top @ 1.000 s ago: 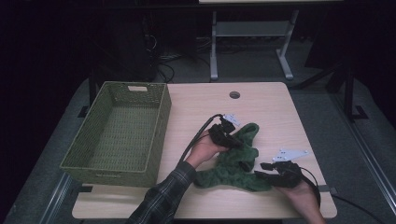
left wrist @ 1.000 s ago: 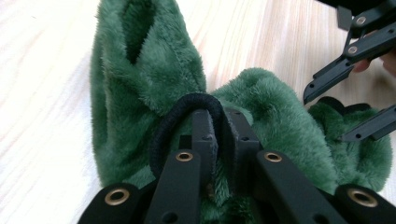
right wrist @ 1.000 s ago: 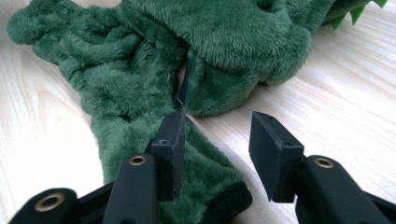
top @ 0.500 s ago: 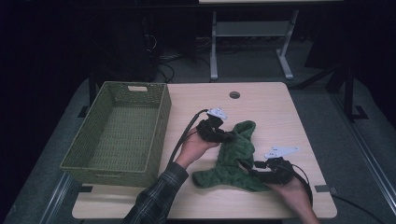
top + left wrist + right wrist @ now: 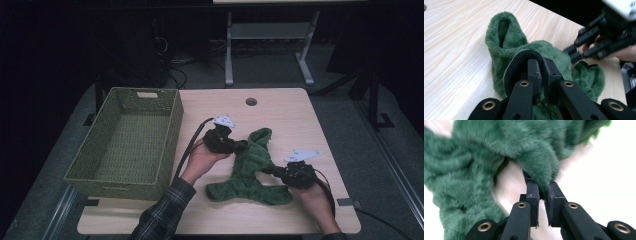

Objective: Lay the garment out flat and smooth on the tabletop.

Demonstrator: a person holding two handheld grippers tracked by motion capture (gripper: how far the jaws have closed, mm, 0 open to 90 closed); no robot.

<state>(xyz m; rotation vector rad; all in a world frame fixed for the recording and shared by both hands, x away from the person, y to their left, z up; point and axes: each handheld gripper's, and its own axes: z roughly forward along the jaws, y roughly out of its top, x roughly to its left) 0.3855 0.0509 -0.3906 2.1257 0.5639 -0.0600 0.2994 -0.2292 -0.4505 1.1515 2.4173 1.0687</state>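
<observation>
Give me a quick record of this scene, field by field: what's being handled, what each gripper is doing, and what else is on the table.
item: green fleece garment, lying spread on the table
left gripper: shut on the garment's black-trimmed edge
right gripper: shut on a fold of the garment's fleece
basket: green woven, at the table's left side, nothing inside it
table feature: round hole near the far edge

A light wooden table (image 5: 280, 107) is standing on a grey floor (image 5: 345, 105), with 1 round hole (image 5: 251, 102) near its far edge. Behind it, a grey metal stand (image 5: 270, 35) with 2 legs is resting on the floor, and dark cables (image 5: 172, 75) are lying beside it. The room beyond is sitting in deep shadow, while light is falling on the tabletop.
</observation>
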